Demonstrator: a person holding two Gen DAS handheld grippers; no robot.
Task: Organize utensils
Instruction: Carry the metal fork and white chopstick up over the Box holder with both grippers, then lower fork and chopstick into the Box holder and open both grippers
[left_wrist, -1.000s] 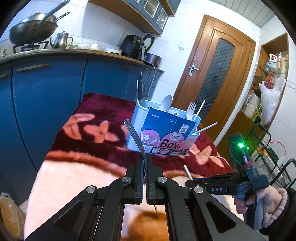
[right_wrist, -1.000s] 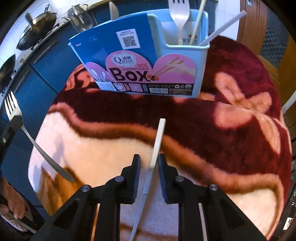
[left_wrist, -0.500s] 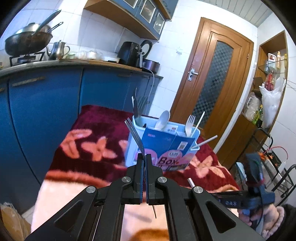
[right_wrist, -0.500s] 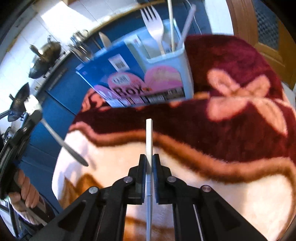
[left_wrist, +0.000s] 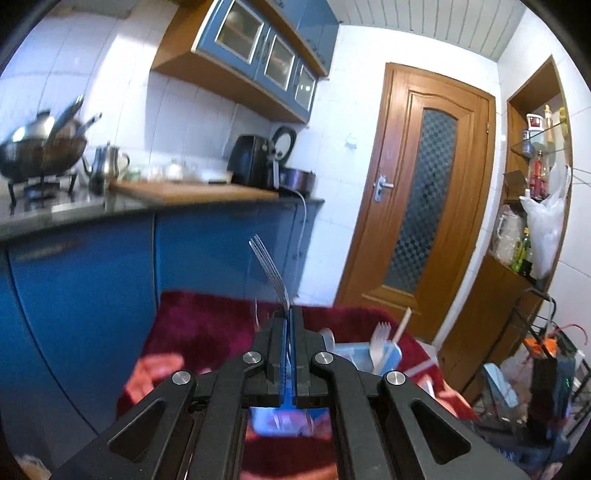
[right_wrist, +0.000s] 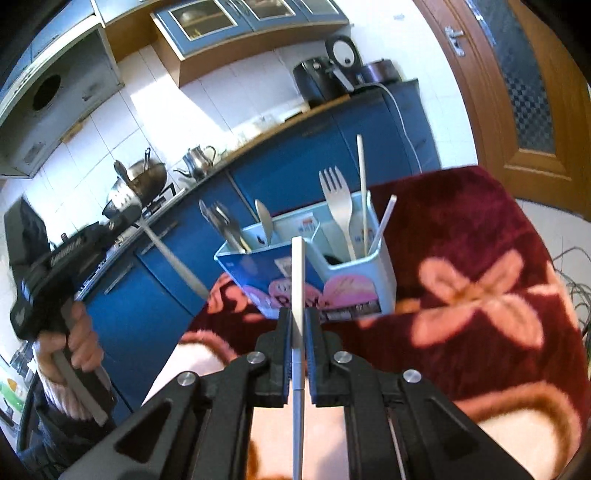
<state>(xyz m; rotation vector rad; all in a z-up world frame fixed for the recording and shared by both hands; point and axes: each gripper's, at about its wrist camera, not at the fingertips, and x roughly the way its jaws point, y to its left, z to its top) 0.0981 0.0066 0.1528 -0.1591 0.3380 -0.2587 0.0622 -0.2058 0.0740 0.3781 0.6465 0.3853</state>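
Note:
My left gripper (left_wrist: 290, 314) is shut on a metal fork (left_wrist: 271, 267), whose tines stick up past the fingers. In the right wrist view the fork's handle (right_wrist: 177, 264) slants down towards the box. My right gripper (right_wrist: 297, 315) is shut on a white chopstick (right_wrist: 297, 277), held above the blanket and pointing at the box. The light blue utensil box (right_wrist: 369, 266) stands upright just beyond it. It holds a white plastic fork (right_wrist: 338, 206), chopsticks (right_wrist: 363, 192), a spoon (right_wrist: 264, 221) and metal cutlery (right_wrist: 221, 225). From the left wrist the box (left_wrist: 388, 354) shows low, partly hidden by the fingers.
A maroon blanket with pink flowers (right_wrist: 480, 280) covers the surface under the box. Blue cabinets (left_wrist: 85, 280) with a worktop, wok and kettle run behind it. A wooden door (left_wrist: 424, 199) and a cluttered shelf (left_wrist: 532, 206) stand to the right. A person's hand (right_wrist: 79, 343) grips the left tool.
The right gripper shut on the chopstick and lifted it off the blanket. Both grippers rose and tilted up, so the box now sits lower in the left view.

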